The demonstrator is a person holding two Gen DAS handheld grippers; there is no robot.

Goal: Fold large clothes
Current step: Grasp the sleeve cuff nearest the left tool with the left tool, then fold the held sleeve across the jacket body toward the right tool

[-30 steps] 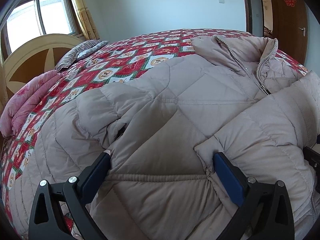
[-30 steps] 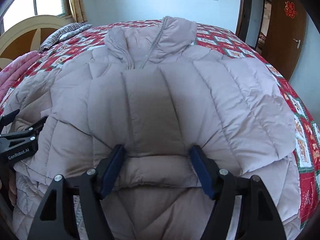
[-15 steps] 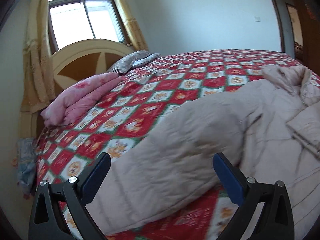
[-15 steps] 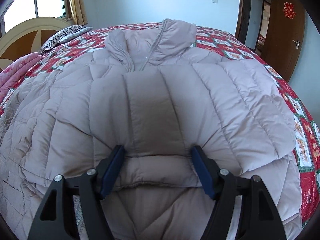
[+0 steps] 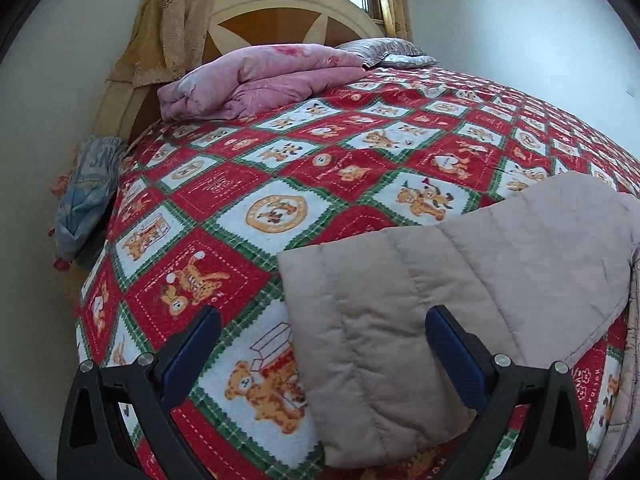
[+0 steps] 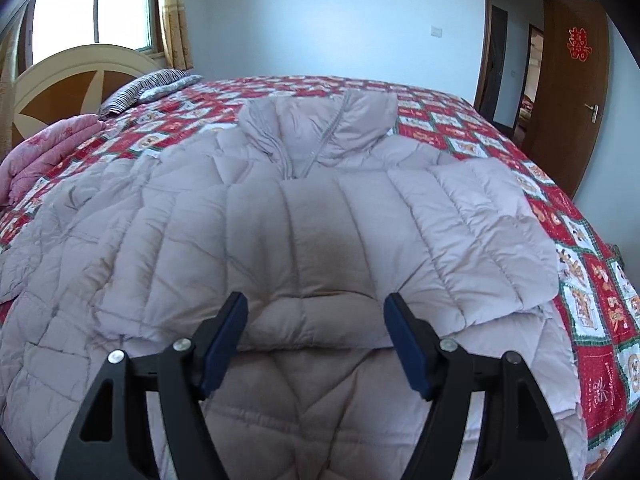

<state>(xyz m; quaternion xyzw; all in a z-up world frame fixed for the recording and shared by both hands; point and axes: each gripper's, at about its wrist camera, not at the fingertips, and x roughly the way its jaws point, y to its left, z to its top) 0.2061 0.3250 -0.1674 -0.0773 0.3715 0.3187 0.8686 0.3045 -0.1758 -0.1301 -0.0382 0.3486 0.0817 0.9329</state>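
Note:
A large beige quilted down coat (image 6: 320,232) lies spread front up on the bed, collar (image 6: 320,128) at the far end. Its right sleeve is folded across the chest. My right gripper (image 6: 316,336) is open, its fingers on either side of the folded sleeve's cuff (image 6: 316,320). In the left wrist view the coat's other sleeve (image 5: 460,280) lies stretched out over the quilt. My left gripper (image 5: 318,352) is open and empty, with the sleeve's cuff end (image 5: 360,380) between its fingers.
The bed carries a red, green and white bear-pattern quilt (image 5: 280,208). A folded pink blanket (image 5: 264,76) and a striped pillow (image 5: 384,50) lie by the headboard (image 5: 288,16). The bed edge drops at the left (image 5: 92,280). A wooden door (image 6: 576,92) stands open at the right.
My left gripper has swung left from the coat's body to the outstretched sleeve's cuff. My right gripper has stayed over the folded sleeve, a little higher.

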